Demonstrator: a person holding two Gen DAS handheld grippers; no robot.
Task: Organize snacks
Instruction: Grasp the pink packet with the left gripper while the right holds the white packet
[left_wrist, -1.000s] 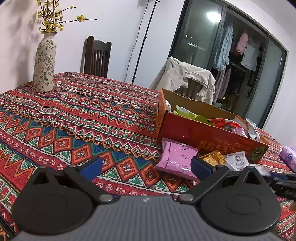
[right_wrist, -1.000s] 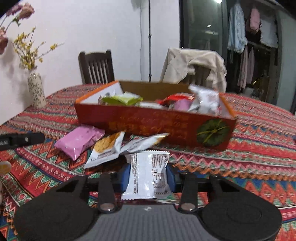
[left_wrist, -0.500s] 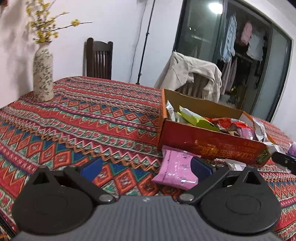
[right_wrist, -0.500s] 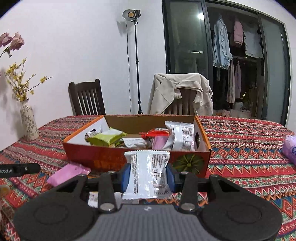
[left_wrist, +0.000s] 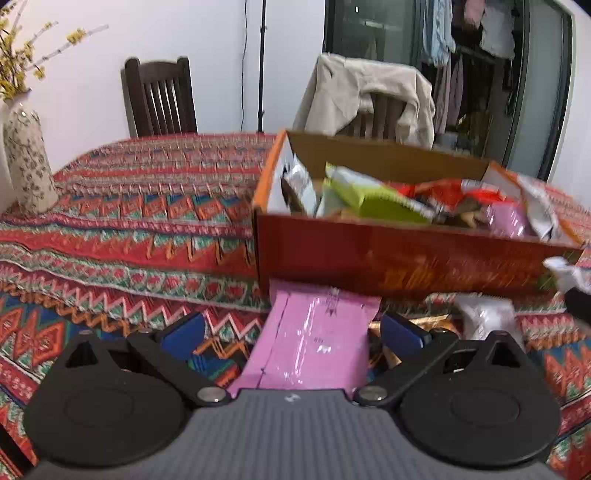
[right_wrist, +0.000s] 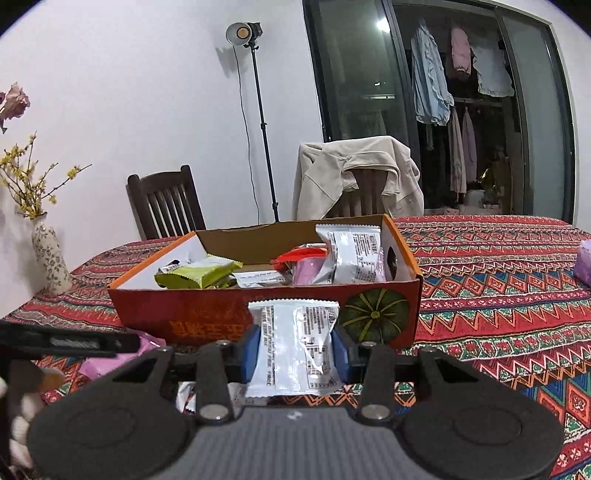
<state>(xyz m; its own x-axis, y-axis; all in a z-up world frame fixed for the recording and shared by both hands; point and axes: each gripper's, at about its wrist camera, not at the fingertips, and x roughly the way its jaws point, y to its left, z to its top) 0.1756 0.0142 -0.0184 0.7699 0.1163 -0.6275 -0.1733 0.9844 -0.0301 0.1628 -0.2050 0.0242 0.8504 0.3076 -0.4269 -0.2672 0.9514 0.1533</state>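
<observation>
An orange cardboard box (left_wrist: 406, 258) (right_wrist: 207, 314) stands on the patterned tablecloth with several snack packets inside. In the right wrist view my right gripper (right_wrist: 295, 349) is shut on a white snack packet (right_wrist: 295, 347), held upright in front of the box's near wall. In the left wrist view my left gripper (left_wrist: 291, 334) is open, its blue pads either side of a pink snack packet (left_wrist: 314, 339) that lies flat on the cloth against the box. The pads do not touch it. More loose packets (left_wrist: 484, 314) lie to its right.
A flowered vase (left_wrist: 27, 162) (right_wrist: 50, 254) stands at the table's far left. Two chairs (right_wrist: 166, 206) are behind the table, one draped with a beige jacket (right_wrist: 354, 170). A purple pack (right_wrist: 583, 258) lies at the far right. A lamp stand (right_wrist: 258, 110) is by the wall.
My left gripper has swung right toward the box, so the pink packet now lies between its open fingers. My right gripper has lifted the white packet off the table to the box's front.
</observation>
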